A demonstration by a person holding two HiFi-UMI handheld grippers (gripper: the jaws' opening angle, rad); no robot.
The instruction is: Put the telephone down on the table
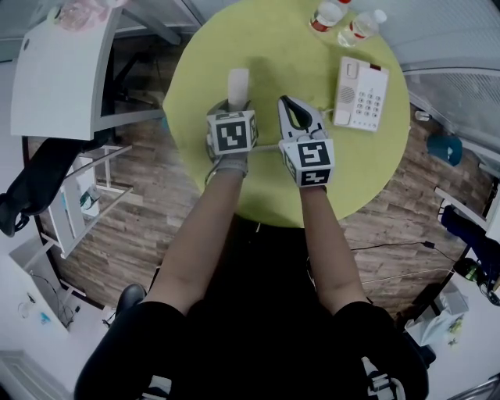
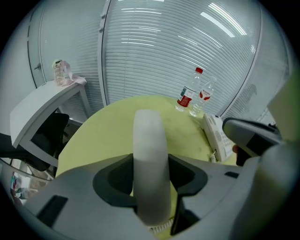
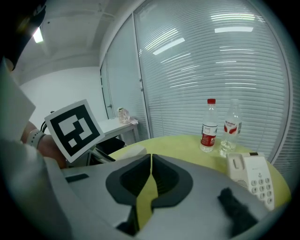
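— Over the table's (image 1: 273, 47) near edge, left side: is the left gripper (image 1: 237, 103) actually holding anything?
— Yep, its jaws are clamped on the white phone handset (image 1: 238, 80), which pokes out away from the person, over the tabletop. Can't tell if it touches.
— And next to it?
— Right gripper (image 3: 151, 164), jaws pressed together, nothing between them. Phone base (image 1: 361, 93) lies flat by the right edge, with a water bottle (image 1: 326, 16) and a second bottle (image 1: 362, 25) just past it at the far edge.
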